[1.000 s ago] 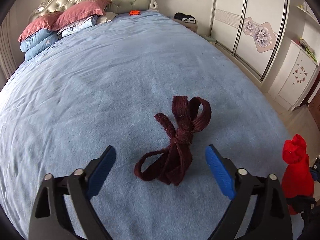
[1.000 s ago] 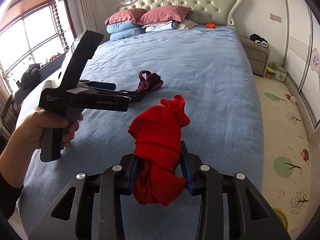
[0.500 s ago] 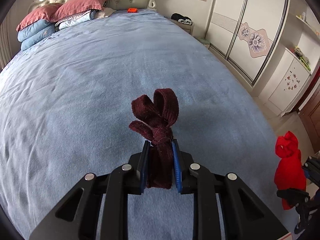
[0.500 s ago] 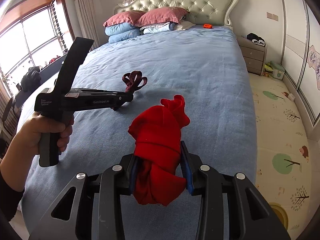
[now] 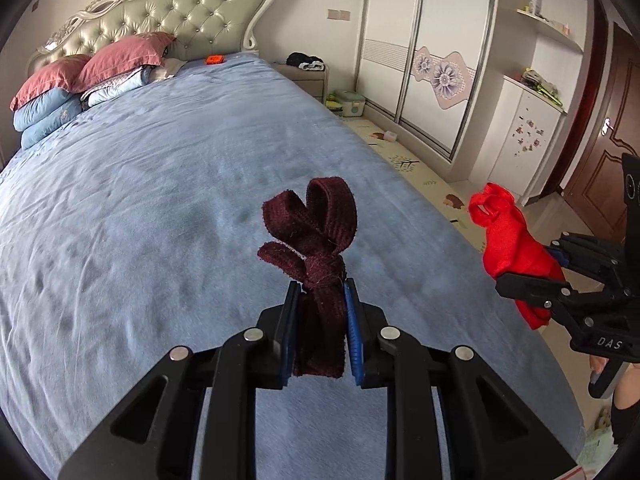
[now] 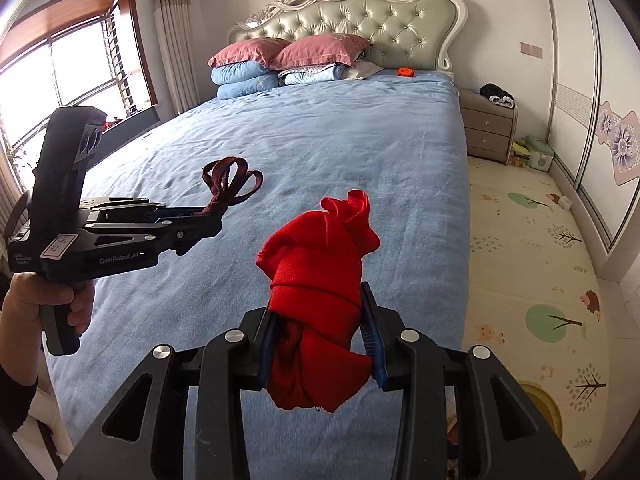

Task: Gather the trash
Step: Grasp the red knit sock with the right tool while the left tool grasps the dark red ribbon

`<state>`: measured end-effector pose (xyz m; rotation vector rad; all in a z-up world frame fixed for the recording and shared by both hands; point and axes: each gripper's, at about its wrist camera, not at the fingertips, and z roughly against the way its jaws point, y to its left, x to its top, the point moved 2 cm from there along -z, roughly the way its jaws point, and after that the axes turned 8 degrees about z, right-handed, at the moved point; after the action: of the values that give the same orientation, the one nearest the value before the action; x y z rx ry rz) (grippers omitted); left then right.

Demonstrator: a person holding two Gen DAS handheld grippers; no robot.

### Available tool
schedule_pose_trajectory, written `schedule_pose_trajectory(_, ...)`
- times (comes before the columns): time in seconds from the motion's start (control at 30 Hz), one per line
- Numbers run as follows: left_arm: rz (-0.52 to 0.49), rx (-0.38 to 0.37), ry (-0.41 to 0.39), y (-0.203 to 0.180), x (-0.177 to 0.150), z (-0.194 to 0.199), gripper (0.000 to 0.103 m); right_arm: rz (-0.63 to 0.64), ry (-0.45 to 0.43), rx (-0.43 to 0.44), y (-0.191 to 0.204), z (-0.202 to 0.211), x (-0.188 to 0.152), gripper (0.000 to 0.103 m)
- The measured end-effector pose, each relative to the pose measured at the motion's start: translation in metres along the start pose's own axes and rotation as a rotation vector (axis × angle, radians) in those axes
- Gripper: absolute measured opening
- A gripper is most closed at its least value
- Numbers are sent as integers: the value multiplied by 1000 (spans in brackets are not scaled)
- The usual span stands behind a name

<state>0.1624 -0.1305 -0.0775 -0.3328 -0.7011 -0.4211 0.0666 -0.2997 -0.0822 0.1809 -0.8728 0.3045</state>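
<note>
So the big bed with the light blue blanket (image 5: 168, 208) fills most of both views, with the tufted pale green headboard (image 6: 360, 12) and the stacked pink and blue pillows (image 6: 280, 60) at the far end, plus a small orange object (image 6: 405, 71) lying near the headboard. Compared to a second ago, the bed top is now bare where the dark maroon knotted fabric strip (image 5: 316, 256) was lying; back then the left gripper (image 5: 321, 316) had its jaws spread wide on either side of it, and now they're clamped on the strip's lower part, with the loops sticking up above the blue pads and the whole thing lifted off the blanket. The right gripper (image 6: 320, 344) hasn't changed its grip: jaws pressed on the bright red bunched cloth (image 6: 320, 280), held up over the foot end of the bed, same as before. A hand (image 6: 52, 300) holds the left gripper's handle.
</note>
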Motion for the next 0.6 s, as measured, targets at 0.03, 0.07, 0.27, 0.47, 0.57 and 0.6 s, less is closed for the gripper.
schedule_pose_trajectory(0.03,-16,-5,-1,-9,-4,3,22,3,-4,-11,0,8,-5,36)
schedule_pose_trajectory(0.07,-28,-12,-2,-18,-7,6,22,5,-8,-22,0,15,-10,36)
schedule_pose_trajectory(0.27,-91,-93,13,-76,-21,9,22,-9,-20,-70,-14,55,-42,36)
schedule_pose_trajectory(0.47,-166,-176,61,-143,-35,-7,22,-64,-15,-124,-37,87,-81,36)
schedule_pose_trajectory(0.57,-209,-214,86,-179,-42,-18,22,-100,-4,-164,-55,101,-99,36)
schedule_pose_trajectory(0.6,-220,-228,95,-189,-43,-22,22,-114,-3,-179,-61,106,-105,36)
